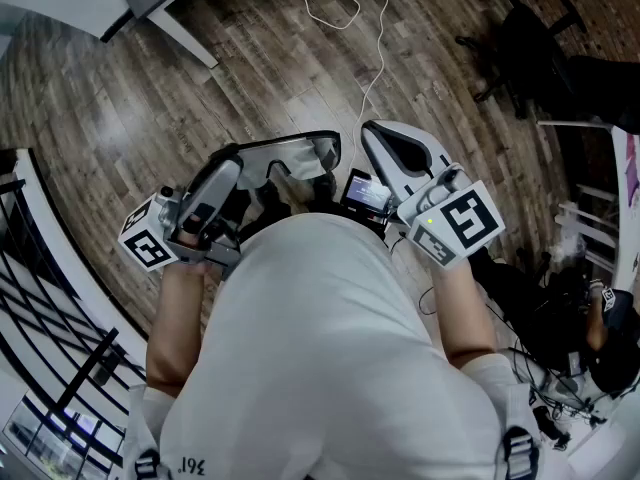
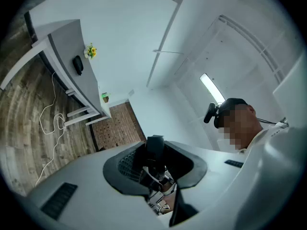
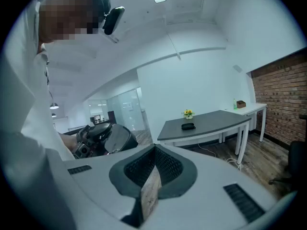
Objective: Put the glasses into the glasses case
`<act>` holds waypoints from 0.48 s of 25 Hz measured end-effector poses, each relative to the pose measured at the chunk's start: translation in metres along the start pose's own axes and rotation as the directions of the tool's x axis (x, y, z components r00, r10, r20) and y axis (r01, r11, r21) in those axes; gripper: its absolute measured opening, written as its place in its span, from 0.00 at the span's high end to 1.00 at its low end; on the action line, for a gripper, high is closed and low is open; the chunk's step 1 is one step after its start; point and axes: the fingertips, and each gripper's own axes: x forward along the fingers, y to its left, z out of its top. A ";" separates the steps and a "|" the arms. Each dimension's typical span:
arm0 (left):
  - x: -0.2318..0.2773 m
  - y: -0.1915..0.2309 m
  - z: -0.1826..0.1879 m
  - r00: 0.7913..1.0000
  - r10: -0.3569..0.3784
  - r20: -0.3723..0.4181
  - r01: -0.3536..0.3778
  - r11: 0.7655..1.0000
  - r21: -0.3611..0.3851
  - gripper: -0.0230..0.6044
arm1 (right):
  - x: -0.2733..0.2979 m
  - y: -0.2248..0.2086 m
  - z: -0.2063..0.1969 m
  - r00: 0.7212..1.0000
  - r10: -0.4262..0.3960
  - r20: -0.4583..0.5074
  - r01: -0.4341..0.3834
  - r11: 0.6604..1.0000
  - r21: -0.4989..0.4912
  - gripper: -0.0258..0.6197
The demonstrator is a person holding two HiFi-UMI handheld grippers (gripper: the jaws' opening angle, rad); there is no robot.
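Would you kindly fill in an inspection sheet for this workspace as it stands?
Surface: grey table, standing away from the person.
Job's things: glasses held in the air; dark oblong thing on the table, possibly the case.
Clutter: yellow flowers on the table.
Grippers: left gripper shut on the glasses; right gripper shut, empty.
Cables: white cable on the floor.
Surroundings: wood floor, brick wall, office chair.

White shirt (image 1: 330, 368); white left tool (image 1: 230, 165) and right tool (image 1: 374, 132) (marker cubes (image 1: 457, 224), black pads).
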 end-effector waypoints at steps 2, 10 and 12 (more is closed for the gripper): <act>0.000 0.000 0.001 1.000 0.000 0.002 0.000 1.000 0.000 0.77 | 0.001 0.000 0.001 1.000 0.002 -0.001 -0.002 1.000 -0.007 0.95; -0.002 0.000 0.005 1.000 0.004 0.014 -0.004 1.000 0.010 0.77 | 0.007 0.017 0.004 0.998 0.063 -0.010 -0.064 0.978 -0.200 0.94; -0.003 0.000 0.007 1.000 0.005 0.025 -0.005 1.000 0.010 0.77 | 0.009 0.029 0.002 0.994 0.106 -0.035 -0.111 0.944 -0.311 0.82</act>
